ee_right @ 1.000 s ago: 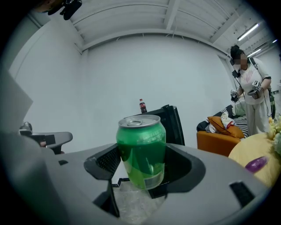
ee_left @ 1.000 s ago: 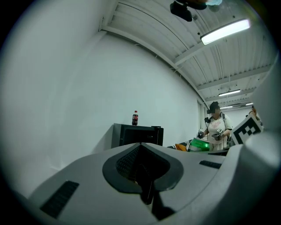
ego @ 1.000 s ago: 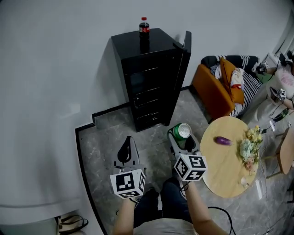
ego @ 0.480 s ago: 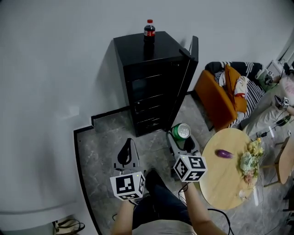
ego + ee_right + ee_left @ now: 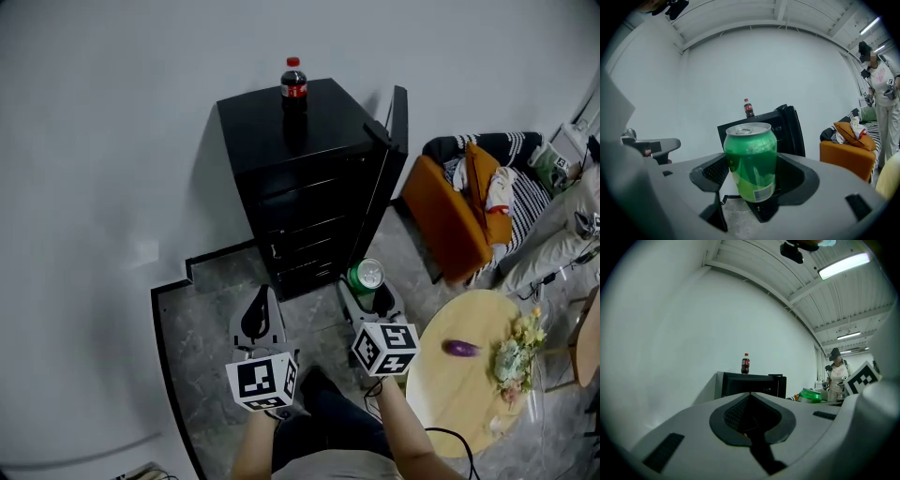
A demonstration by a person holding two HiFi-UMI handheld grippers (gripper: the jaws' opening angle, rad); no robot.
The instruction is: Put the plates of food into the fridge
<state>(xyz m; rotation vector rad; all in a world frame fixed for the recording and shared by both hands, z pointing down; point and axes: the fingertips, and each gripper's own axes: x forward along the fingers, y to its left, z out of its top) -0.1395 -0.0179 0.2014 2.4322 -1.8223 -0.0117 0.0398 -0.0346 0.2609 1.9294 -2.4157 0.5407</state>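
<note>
A black fridge (image 5: pixel 305 178) stands against the grey wall with its door (image 5: pixel 396 122) swung open to the right; a cola bottle (image 5: pixel 293 79) stands on its top. My right gripper (image 5: pixel 368 287) is shut on an upright green can (image 5: pixel 751 160), a short way in front of the fridge. To its left, my left gripper (image 5: pixel 259 314) is shut with nothing in it. The left gripper view shows the fridge (image 5: pixel 750 380) ahead, with the cola bottle (image 5: pixel 745 363) on it. No plate of food shows in any view.
A round wooden table (image 5: pixel 469 370) at the right holds a purple eggplant (image 5: pixel 460 349) and a bunch of flowers (image 5: pixel 514 356). An orange armchair (image 5: pixel 459 220) with cushions stands right of the fridge. A person (image 5: pixel 883 93) stands at the far right.
The view has shifted so the fridge sits lower and nearer, and the table has slid down to the right. Both grippers keep their hold and pose.
</note>
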